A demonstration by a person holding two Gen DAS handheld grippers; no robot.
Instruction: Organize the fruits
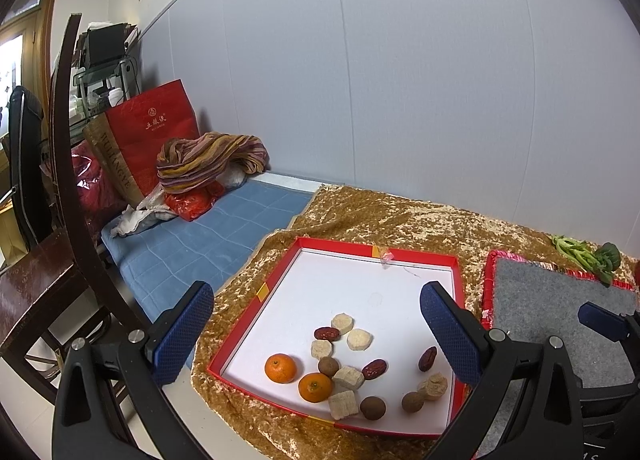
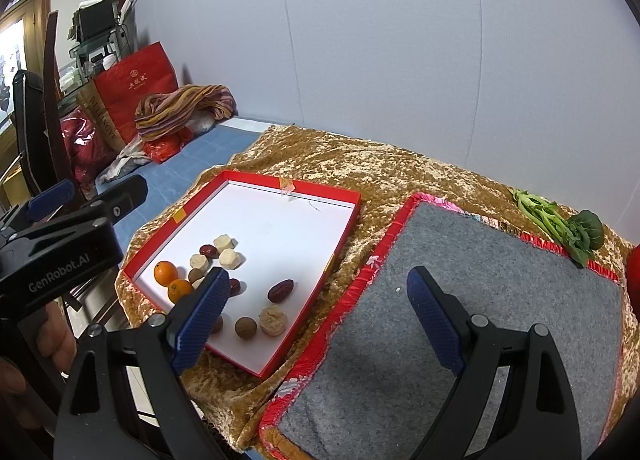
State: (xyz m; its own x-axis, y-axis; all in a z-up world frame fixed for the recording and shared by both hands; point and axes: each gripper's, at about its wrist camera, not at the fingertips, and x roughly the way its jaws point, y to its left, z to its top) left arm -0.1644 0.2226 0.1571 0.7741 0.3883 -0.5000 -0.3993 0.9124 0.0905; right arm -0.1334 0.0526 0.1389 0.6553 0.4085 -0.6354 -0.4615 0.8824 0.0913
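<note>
Gold velvet cloth [image 2: 320,164] w/ red tray [image 1: 256,324], grey mat [image 2: 480,300], grey wall, both grippers' fingers spread, holding nothing

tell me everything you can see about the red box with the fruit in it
The red box is a shallow rectangular tray, seemingly cardboard, with low red walls and a plain white floor. It lies flat and open on the gold cloth, left of the grey mat. Small yellow tabs sit on its rim. Its contents cluster at the near end; the far half is bare.
</note>
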